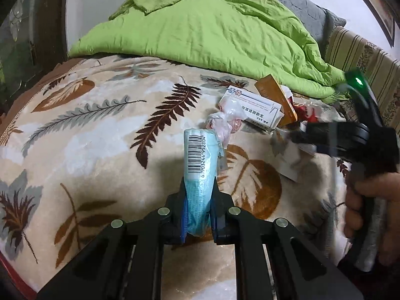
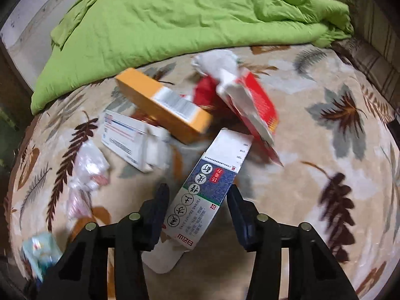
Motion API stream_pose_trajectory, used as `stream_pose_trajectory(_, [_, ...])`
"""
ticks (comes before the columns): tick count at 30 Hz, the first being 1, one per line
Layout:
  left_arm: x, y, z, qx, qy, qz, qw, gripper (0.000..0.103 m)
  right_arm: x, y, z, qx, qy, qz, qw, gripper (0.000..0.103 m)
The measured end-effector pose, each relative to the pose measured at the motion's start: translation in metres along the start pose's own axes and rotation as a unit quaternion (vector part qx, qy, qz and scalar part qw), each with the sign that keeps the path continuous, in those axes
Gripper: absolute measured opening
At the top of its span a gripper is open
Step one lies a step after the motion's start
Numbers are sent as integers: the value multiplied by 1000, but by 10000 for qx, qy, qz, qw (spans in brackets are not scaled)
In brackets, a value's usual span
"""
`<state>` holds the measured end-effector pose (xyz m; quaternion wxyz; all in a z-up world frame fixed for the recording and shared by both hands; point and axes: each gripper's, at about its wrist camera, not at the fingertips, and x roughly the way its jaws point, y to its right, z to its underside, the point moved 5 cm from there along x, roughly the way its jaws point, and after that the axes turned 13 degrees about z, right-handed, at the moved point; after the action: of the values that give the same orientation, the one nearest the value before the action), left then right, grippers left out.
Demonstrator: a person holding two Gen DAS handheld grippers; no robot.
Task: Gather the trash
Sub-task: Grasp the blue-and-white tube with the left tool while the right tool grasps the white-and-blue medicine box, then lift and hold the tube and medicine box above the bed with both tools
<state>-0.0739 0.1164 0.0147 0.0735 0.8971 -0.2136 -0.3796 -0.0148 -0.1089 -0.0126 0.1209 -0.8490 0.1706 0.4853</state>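
Here, the left gripper point(image 1: 198, 205) clamps a blue tissue pack point(image 1: 199, 172) above the leaf-patterned blanket point(image 1: 100, 135). Rightward, the right gripper point(image 2: 198, 215) stands open around a blue-and-white box point(image 2: 207, 190), its near end hidden; the trash pile beyond is blurred.

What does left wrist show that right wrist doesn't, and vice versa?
Left wrist only: the barcode on the blue tissue pack clamped in the left gripper, the right gripper from outside with a hand on its handle, a grey pillow.

Right wrist only: the blue-and-white box between the right gripper's open fingers, untouched as far as visible; the red box and its white paper in full.

Both: green quilt, leaf-print blanket, orange box, white box, pink-white plastic bag.
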Motion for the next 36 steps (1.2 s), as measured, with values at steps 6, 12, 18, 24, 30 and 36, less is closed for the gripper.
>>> stream_pose_trajectory(6, [2, -1, 2, -25, 89, -53, 9999, 13, -8, 33, 12, 207, 26, -829, 9963, 46])
stream_pose_trajectory(12, [0, 2, 3, 33, 120, -62, 9999, 13, -27, -9, 30, -1246, 287, -1853, 9743, 43])
stream_pose_trajectory(18, [0, 3, 4, 43, 115, -88, 9999, 13, -30, -21, 38, -1729, 462, -1136, 9773, 46])
stream_pose_trajectory(24, [2, 2, 5, 16, 120, -49, 9999, 13, -35, -21, 50, -1779, 463, -1213, 9754, 47])
stream_pose_trajectory(30, [-3, 5, 5, 57, 245, 75, 9997, 13, -40, -20, 59, -1664, 980, -1037, 9757, 37])
stream_pose_trajectory(36, [-4, 13, 5, 171, 334, 30, 9993, 13, -76, -25, 66, -1765, 2057, -1105, 9562, 37])
